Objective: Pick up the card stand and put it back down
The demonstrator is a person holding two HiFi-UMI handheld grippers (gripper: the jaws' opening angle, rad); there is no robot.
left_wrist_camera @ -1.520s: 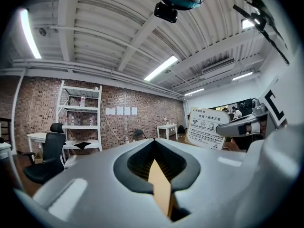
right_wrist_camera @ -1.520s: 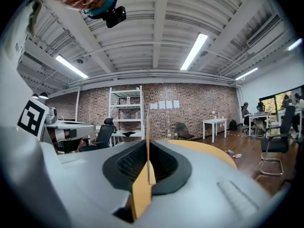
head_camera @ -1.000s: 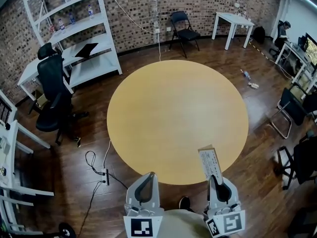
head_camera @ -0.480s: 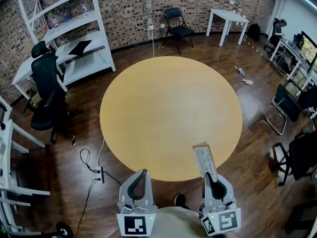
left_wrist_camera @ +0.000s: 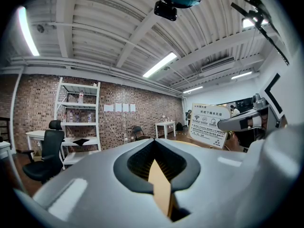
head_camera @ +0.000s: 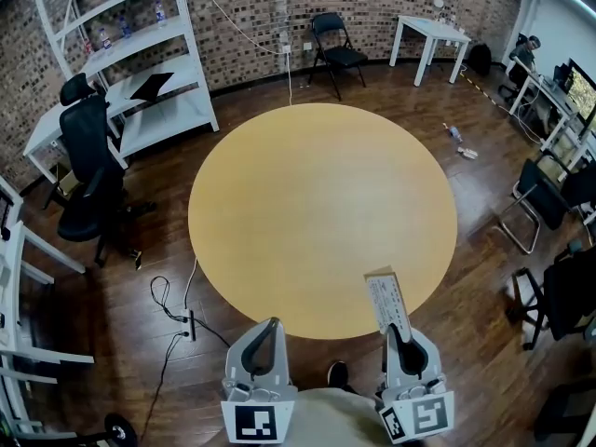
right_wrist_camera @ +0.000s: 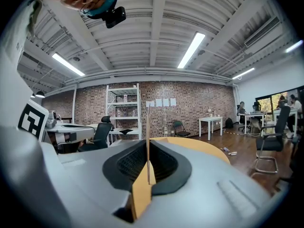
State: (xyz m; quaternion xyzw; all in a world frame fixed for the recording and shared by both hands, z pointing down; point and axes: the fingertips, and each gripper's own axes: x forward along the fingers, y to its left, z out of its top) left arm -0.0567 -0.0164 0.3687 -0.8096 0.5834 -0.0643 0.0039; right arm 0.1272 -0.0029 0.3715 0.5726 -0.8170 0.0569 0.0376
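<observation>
Card stand (head_camera: 386, 304), white rectangular printed sheet: located right of centre, over near rim of round tan wooden table (head_camera: 317, 194). At left, grey left gripper (head_camera: 270, 324): jaws pressed together, nothing between, well apart from card stand. At right, grey right gripper (head_camera: 399, 331): jaws pinching card stand at lower edge, sheet upright, projecting ahead of fingertips.

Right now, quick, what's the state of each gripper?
Left gripper: closed, holding nothing.
Right gripper: closed on the card stand.
</observation>
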